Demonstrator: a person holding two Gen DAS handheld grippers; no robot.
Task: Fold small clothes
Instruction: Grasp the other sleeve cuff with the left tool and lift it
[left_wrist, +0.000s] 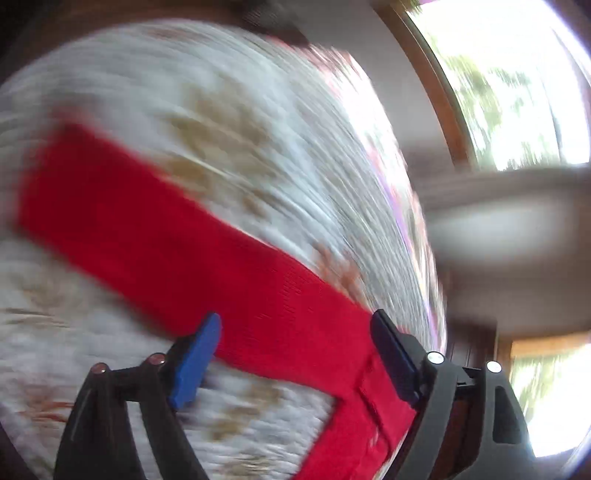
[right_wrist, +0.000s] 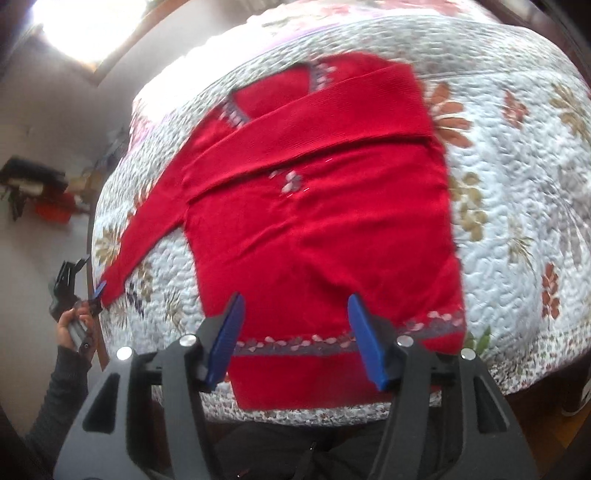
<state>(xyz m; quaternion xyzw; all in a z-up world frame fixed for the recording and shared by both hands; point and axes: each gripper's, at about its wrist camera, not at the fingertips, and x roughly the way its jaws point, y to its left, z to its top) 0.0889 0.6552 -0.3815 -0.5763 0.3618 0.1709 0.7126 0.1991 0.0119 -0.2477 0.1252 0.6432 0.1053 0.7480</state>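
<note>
1. One red sweater (right_wrist: 317, 229) lies flat on one quilted floral bedspread (right_wrist: 517, 206). We count two grippers and one hand in view.
2. We see no containers; the bedspread alone bears the sweater.
3. The sweater is bright red knit. It has a grey and pink patterned band around the V-neck, a small flower motif on the chest and a matching patterned band above the hem. One sleeve (right_wrist: 332, 110) is folded across the chest. The other sleeve (right_wrist: 140, 229) stretches out to our left, lying on the bedspread.
4. Our right gripper (right_wrist: 295, 339) hovers over the hem with its blue fingers wide apart, holding nothing.
5. Our left gripper (left_wrist: 295, 354) is at the cuff of the outstretched sleeve. In its own blurred view, the red sleeve (left_wrist: 177, 240) runs between the two blue pads, which stand well apart. We cannot tell whether either pad touches the cloth.
6. In the right wrist view, the person's hand (right_wrist: 68, 328), in a dark sleeve (right_wrist: 59, 398), holds the left gripper (right_wrist: 94, 295) at the bed's edge.
7. Bright windows (left_wrist: 517, 81) show behind the bed.
</note>
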